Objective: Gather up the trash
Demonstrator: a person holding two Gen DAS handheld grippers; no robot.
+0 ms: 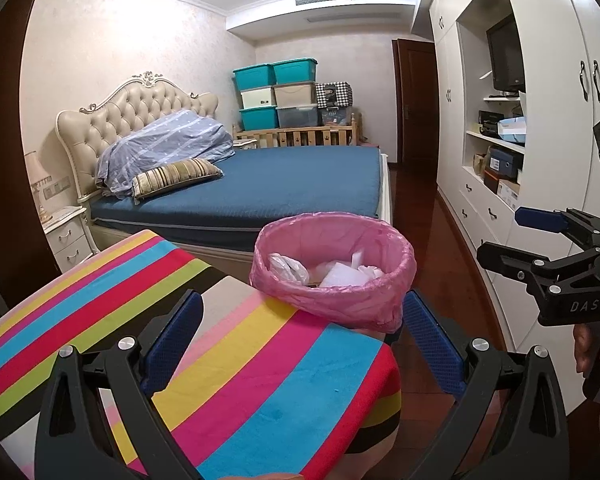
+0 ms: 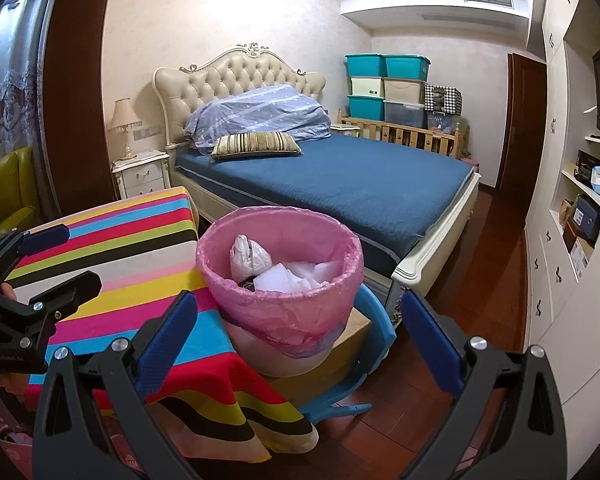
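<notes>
The left gripper [image 1: 300, 332] and the right gripper [image 2: 300, 332] both stand spread wide and hold nothing. The trash bin [image 2: 280, 280], lined with a pink bag [image 1: 332, 300], sits beside the striped tablecloth [image 1: 220, 360]. White crumpled trash [image 2: 284, 276] lies inside the bin. The bed [image 2: 340, 184] stands behind.

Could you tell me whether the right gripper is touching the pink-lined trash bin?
Apart. The right wrist view shows the right gripper open, fingers flanking the trash bin with gaps.
</notes>
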